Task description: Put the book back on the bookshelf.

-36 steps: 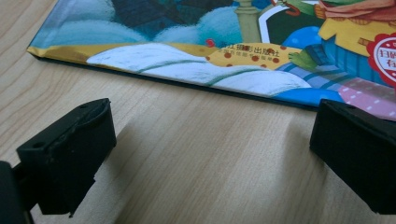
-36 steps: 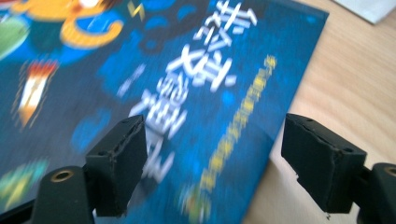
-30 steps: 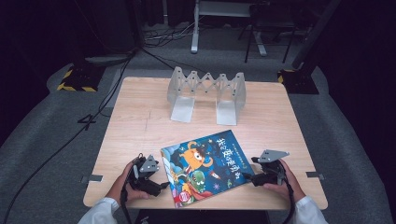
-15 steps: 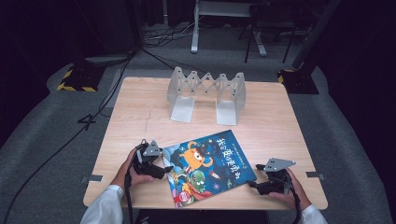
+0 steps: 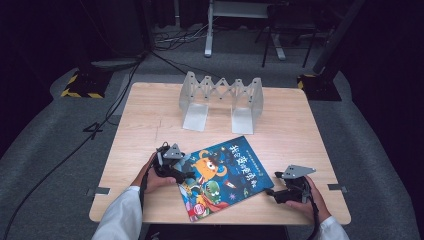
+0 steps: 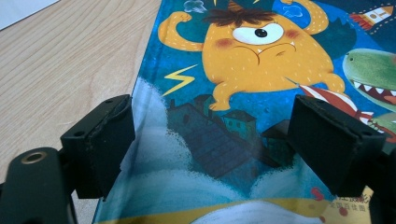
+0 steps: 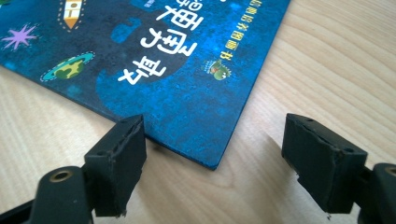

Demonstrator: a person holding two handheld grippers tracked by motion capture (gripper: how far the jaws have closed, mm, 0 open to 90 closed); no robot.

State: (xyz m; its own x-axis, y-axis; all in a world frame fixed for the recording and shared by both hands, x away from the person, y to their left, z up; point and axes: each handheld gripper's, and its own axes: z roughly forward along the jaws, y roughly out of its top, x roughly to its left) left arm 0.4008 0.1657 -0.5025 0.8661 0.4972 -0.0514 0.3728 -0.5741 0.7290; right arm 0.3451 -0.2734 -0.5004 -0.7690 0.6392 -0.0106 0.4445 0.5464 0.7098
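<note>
A blue picture book with an orange one-eyed monster on its cover lies flat and skewed on the wooden table, near the front. My left gripper is open at the book's left edge. In the left gripper view the gripper has its jaws spread wide just above the cover, one jaw at the book's edge. My right gripper is open at the book's near right corner. In the right gripper view that corner of the book lies between the gripper's spread jaws, untouched.
A grey accordion-style book stand stands at the back middle of the table. Bare wood lies between it and the book. The table's front edge runs just below the book and both hands.
My left gripper has moved forward and right, from beside the book onto its left edge. My right gripper has shifted slightly toward the front right and settled at the book's corner.
</note>
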